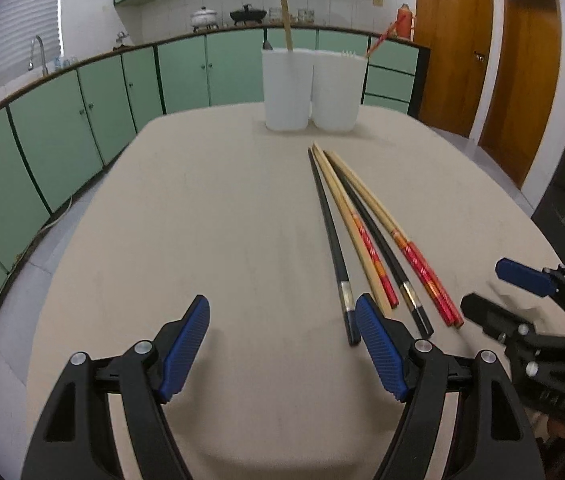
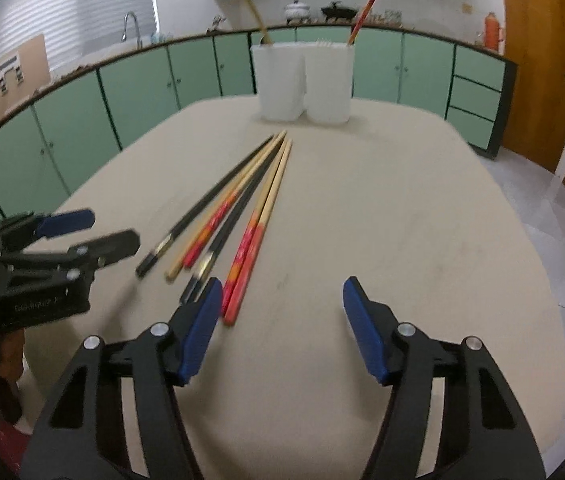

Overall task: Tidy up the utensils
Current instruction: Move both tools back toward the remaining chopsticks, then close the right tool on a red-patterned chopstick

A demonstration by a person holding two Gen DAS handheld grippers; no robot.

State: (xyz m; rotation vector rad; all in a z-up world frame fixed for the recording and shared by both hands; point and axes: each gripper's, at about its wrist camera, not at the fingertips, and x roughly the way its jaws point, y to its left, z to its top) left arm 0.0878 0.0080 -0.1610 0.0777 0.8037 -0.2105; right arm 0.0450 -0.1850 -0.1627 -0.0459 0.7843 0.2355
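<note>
Left wrist view showed the left gripper (image 1: 282,344) nearest, its blue-padded jaws spread wide above the beige table (image 1: 202,220) and holding nothing; its right pad sat just beside the butt ends of the chopsticks (image 1: 366,236), though contact could not be judged. Right wrist view showed the right gripper (image 2: 280,328) likewise wide apart and empty, its left pad close to the red-handled ends. Beyond both, the chopsticks, black ones and wooden ones with red grips, lay fanned on the table, tips converging toward the far end. Farther back stood two white holders (image 1: 310,88) side by side, touching, each with a utensil poking out.
</note>
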